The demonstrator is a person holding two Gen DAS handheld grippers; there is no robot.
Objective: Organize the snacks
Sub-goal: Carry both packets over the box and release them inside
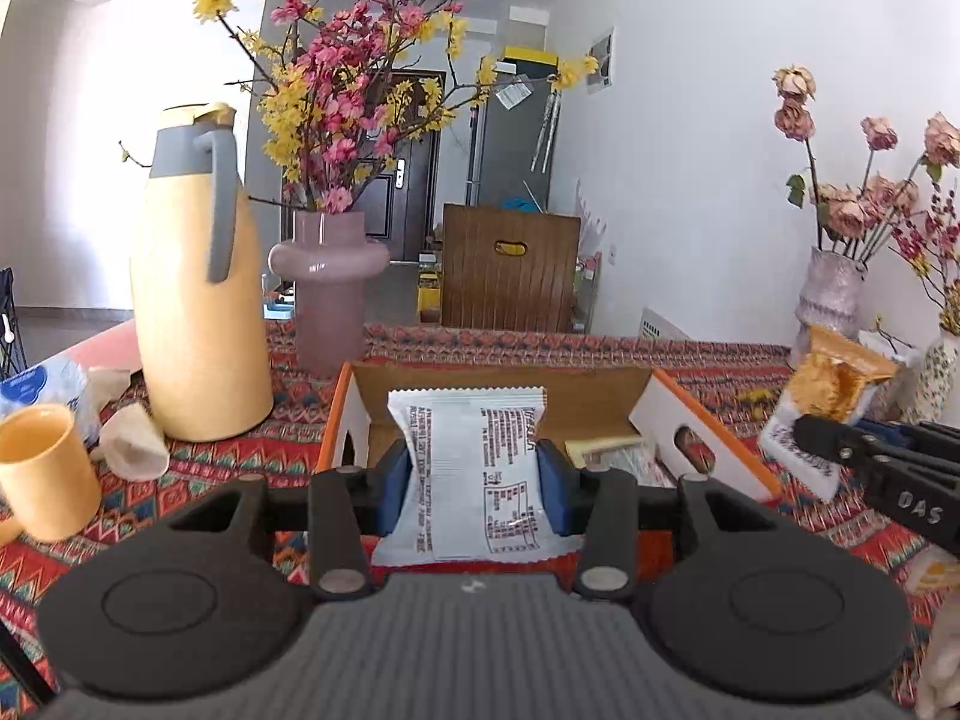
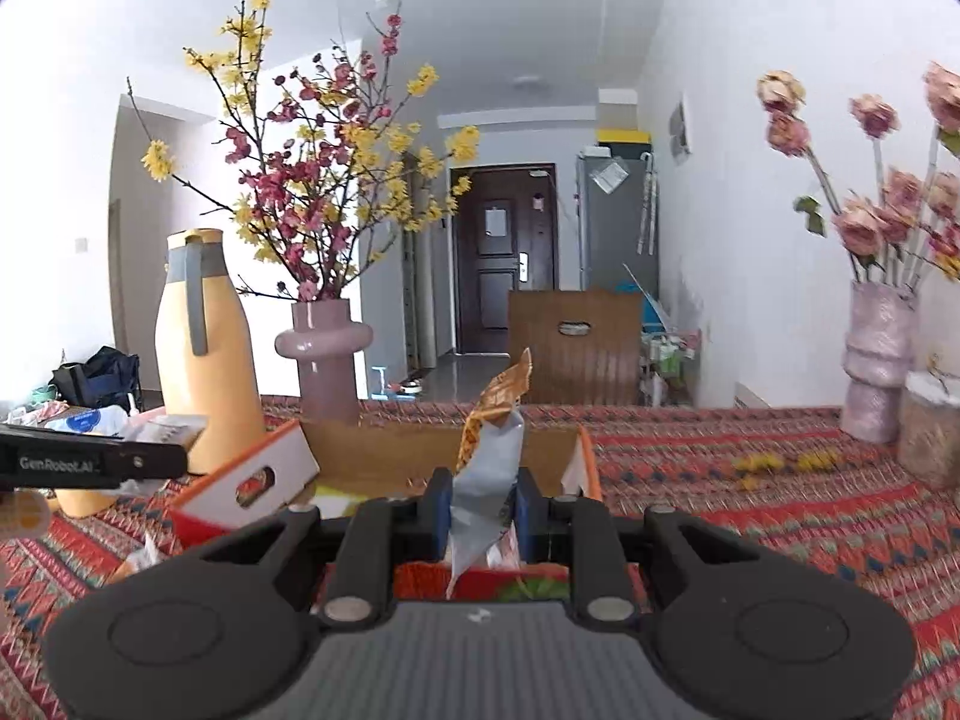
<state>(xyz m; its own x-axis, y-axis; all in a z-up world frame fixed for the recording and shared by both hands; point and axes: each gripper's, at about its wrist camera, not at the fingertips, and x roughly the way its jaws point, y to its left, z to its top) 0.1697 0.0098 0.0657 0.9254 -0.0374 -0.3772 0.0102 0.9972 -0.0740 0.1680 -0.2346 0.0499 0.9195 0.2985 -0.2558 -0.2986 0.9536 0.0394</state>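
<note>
With the left tool (image 1: 474, 480) clamping a white snack packet (image 1: 471, 468) and the right tool (image 2: 480, 510) pinching an orange-topped packet (image 2: 489, 450) above the cardboard box (image 1: 510, 396), the transfer step is under way; next, lower and release each inside.

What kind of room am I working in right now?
Most likely a home dining or living area: a patterned tablecloth carrying a yellow thermos jug and flower vases, with a dark entry door down the hallway.

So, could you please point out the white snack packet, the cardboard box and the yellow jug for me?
white snack packet (image 1: 474, 468), left wrist view, its printed back.
cardboard box (image 1: 576, 396), left wrist view, inner back wall.
yellow jug (image 1: 198, 348), left wrist view, middle of its body.
</note>
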